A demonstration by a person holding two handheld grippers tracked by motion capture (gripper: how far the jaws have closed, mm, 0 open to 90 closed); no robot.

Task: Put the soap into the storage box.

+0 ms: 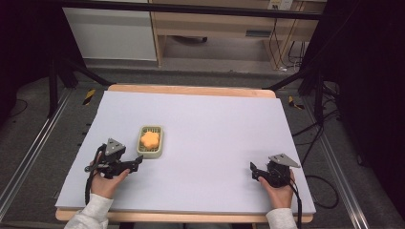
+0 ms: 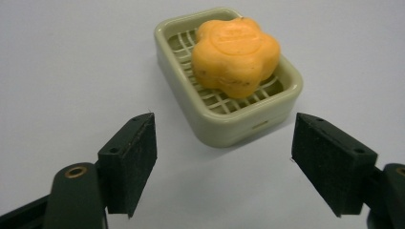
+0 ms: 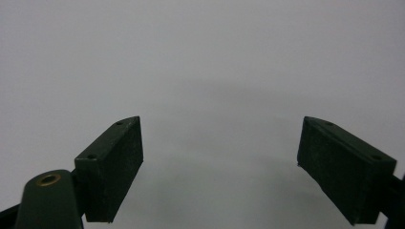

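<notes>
Dish (image 1: 151, 141) sits on the table (image 1: 215, 124) left of centre, pale green, slatted grid floor. One orange flower-shaped soap (image 1: 149, 139) lies in it, on the grid, inside the rim.

Left gripper view adds detail: embossed mark on the soap's top face, too blurred to read; small notch low on the dish's near wall; soap sits toward the 1 o'clock end of the dish. High view gives layout instead: wooden furniture and cables on the floor past the table at 12 o'clock.

Left hand-held gripper (image 1: 138, 163) is at 7 o'clock of the dish, near it but not touching. Jaws apart, nothing between them; in its own view the dish's near corner lies just beyond the gap.

Right hand-held gripper (image 1: 253, 171) is at 4 o'clock on the table, well apart from the dish. Jaws apart, holding nothing, bare table ahead.
</notes>
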